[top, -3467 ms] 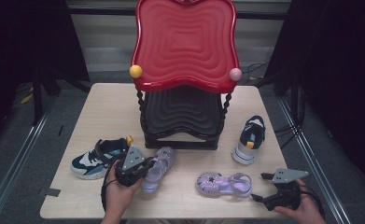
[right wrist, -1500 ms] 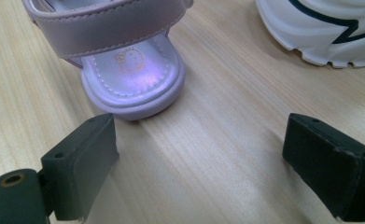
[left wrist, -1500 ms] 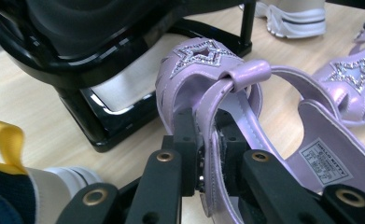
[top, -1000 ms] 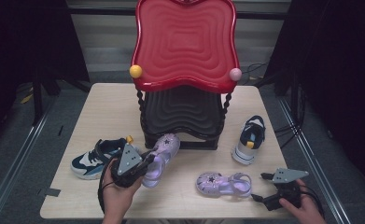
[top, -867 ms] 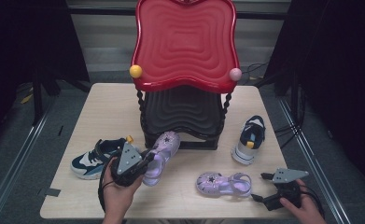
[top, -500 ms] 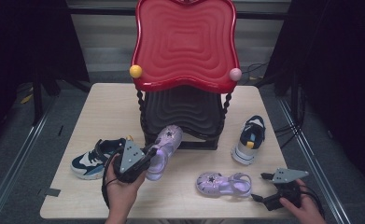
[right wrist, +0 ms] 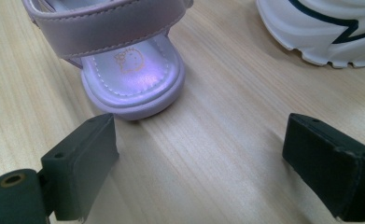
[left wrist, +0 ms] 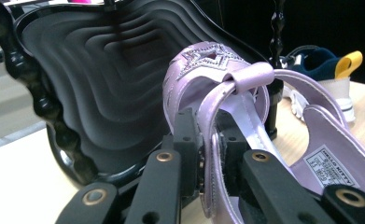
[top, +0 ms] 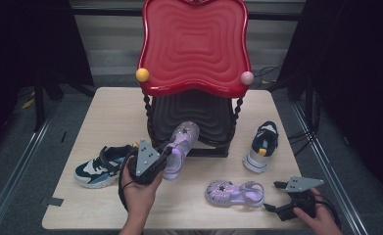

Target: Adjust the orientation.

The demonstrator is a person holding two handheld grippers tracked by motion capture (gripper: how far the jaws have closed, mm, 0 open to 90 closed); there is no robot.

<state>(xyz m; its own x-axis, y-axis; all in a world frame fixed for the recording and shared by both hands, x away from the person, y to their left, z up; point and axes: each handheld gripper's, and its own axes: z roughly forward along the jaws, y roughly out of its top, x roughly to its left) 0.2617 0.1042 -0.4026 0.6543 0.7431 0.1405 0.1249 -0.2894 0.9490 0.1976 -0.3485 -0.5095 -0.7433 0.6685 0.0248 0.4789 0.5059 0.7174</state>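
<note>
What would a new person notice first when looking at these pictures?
Most striking is the two-tier shoe rack at the table's back, its red wavy top shelf over a black lower shelf. Next is the left gripper, shut on the strap of a lilac sandal and holding it at the black shelf's front. The matching lilac sandal lies near the front edge, just ahead of the open right gripper.

A light wooden table (top: pixel 106 112) stands on a grey floor (top: pixel 17 147), with metal rails (top: pixel 12 166) running along both sides. Dark curtains (top: pixel 27 44) hang left and right; a pale wall (top: pixel 110 39) closes the back. Black cables (top: pixel 272 73) lie behind.
</note>
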